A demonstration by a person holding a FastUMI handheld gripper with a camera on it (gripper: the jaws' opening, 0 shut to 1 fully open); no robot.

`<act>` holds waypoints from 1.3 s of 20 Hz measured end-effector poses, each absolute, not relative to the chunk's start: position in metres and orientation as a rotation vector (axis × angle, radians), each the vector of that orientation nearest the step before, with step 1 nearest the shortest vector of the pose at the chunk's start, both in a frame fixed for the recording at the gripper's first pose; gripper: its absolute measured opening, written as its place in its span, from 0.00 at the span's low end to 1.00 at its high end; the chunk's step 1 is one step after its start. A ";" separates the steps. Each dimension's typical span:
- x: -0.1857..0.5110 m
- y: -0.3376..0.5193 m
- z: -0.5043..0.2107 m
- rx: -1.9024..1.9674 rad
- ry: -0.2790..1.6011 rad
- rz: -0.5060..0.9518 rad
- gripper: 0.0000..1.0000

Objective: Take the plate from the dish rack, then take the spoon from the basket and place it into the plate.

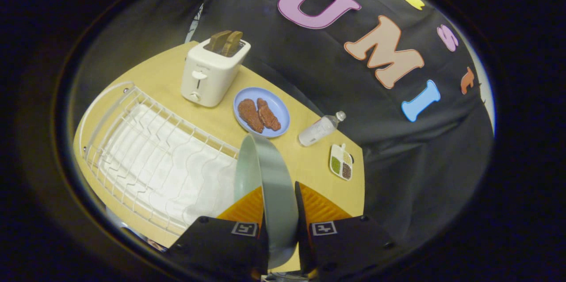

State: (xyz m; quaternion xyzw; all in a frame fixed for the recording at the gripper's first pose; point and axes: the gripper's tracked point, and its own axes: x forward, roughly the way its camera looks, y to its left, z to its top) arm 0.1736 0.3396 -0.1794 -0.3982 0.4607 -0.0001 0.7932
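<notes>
A grey-green plate (pixel 269 184) stands on edge between my two fingers, and my gripper (pixel 278 202) is shut on its rim, holding it lifted above the wooden table (pixel 309 171). The white wire dish rack (pixel 154 158) lies just to the left of the fingers, with a white mat under its wires. The plate's lower edge is hidden behind the gripper body.
Beyond the fingers sit a blue plate (pixel 281 107) with two brown food pieces, a white toaster (pixel 212 74) with toast in it, a lying clear bottle (pixel 319 129) and a small divided dish (pixel 341 161) of seeds. The black booth cloth hangs behind the table.
</notes>
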 end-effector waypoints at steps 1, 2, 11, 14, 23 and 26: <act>0.170 0.342 -0.180 -0.831 1.004 0.030 0.30; 0.168 0.343 -0.178 -0.809 1.013 0.061 0.30; 0.115 0.302 -0.149 -0.389 1.023 0.295 0.30; 0.099 0.280 -0.136 -0.214 1.006 0.336 0.30; -0.029 0.214 -0.135 0.213 1.049 0.462 0.30; -0.060 0.176 -0.156 0.324 1.090 0.440 0.30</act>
